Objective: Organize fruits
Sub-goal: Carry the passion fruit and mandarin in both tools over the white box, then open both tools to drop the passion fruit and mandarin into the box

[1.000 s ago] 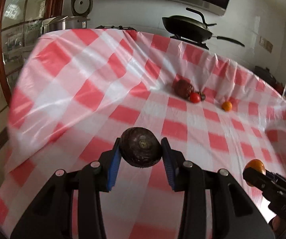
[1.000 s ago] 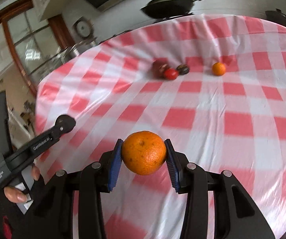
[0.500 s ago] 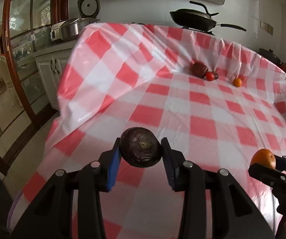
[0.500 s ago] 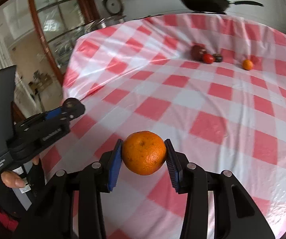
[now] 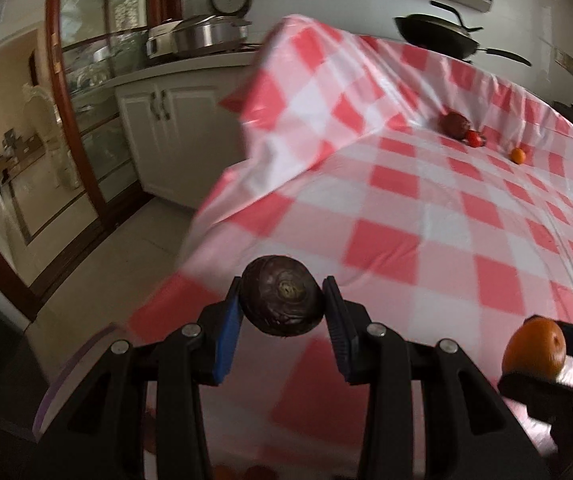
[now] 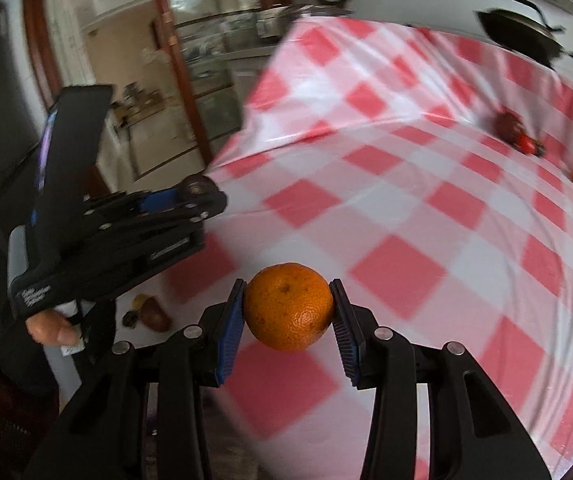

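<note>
Both claws have pulled back toward the checkered surface (image 5: 426, 208) edge; left claw (image 5: 282, 307) grips a dark purple fruit (image 5: 282, 301), right claw (image 6: 289, 308) an orange (image 6: 289, 306). Lettering unreadable.

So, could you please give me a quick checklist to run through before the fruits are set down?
1. Left tongs clamp the dark purple fruit on both sides: ok.
2. Right tongs clamp the orange squarely: ok.
3. The two tongs are apart from each other: ok.
4. Drop-off container in view: cannot tell; only a few fruits show at the lower left.
5. Remaining fruits, including a small orange, sit on the checkered tablecloth: ok.
</note>
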